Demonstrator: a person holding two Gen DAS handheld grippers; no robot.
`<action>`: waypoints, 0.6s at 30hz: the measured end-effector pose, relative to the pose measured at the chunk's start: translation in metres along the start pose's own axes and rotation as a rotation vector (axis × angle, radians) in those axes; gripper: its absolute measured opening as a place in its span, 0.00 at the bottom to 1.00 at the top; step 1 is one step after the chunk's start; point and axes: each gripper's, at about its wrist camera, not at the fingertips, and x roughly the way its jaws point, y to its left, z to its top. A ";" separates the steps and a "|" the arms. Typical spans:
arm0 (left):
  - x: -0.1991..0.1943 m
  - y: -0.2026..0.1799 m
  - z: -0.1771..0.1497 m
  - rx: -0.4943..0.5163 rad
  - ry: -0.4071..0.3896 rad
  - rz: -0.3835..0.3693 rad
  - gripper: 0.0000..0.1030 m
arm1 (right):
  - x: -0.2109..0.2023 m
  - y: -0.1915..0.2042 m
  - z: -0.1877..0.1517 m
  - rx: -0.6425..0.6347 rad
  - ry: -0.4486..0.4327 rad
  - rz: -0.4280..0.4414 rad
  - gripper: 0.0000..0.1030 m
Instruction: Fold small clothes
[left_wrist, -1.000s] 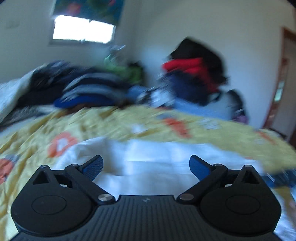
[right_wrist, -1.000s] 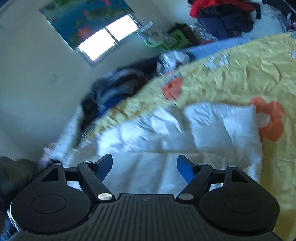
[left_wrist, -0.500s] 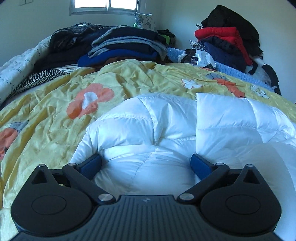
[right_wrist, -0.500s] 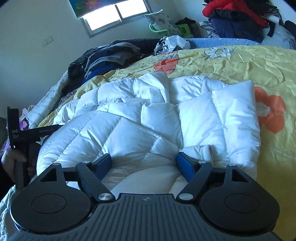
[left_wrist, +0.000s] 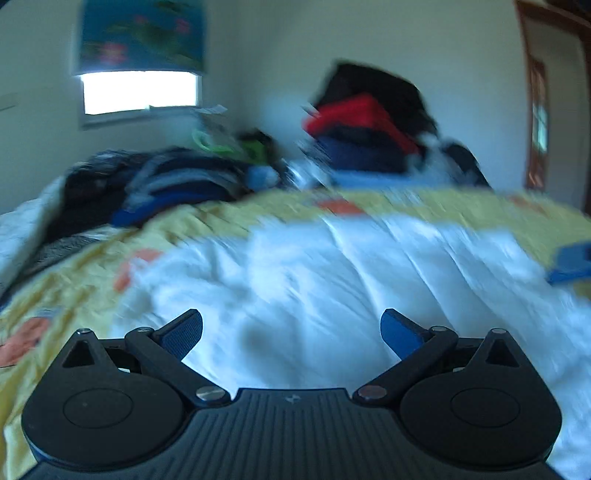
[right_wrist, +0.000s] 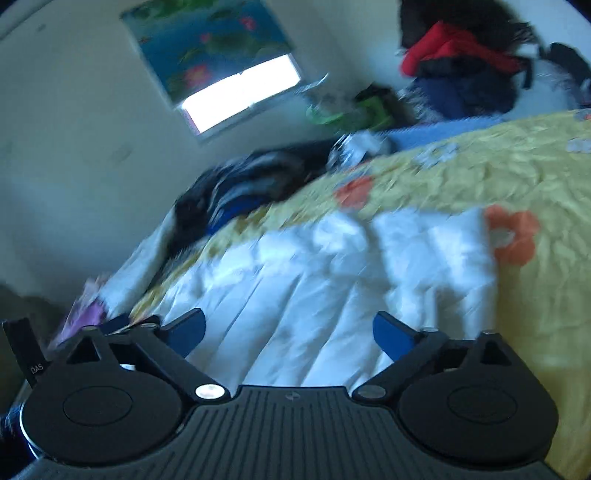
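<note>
Both views are motion-blurred; fine detail is lost.

Left gripper: jaws set wide, nothing between the blue pads. Right gripper: jaws opening, already wide, no cloth pinched between them.

White quilted puffer jacket is seen directly ahead of both tools, from 12 o'clock out toward 2 o'clock in the left view, spread on the yellow flowered bedspread. It is judged light, soft and lofty — compressible, with a slick shell likely to slide from the pads. A hold is best taken at a hem or a stitched seam edge, where the fabric is thin, not on a puffed panel.

Farther off, at 10 to 1 o'clock: piles of dark clothes, then a roller-blinded window.
</note>
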 end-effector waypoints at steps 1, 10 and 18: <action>0.006 -0.005 -0.003 0.021 0.031 -0.001 1.00 | 0.006 0.004 -0.004 -0.032 0.024 -0.017 0.95; 0.042 0.005 -0.024 -0.078 0.204 -0.042 1.00 | 0.036 -0.007 -0.033 -0.082 0.162 -0.033 0.97; 0.014 0.002 -0.024 -0.071 0.137 0.054 1.00 | 0.026 0.016 -0.039 -0.129 0.140 -0.118 0.92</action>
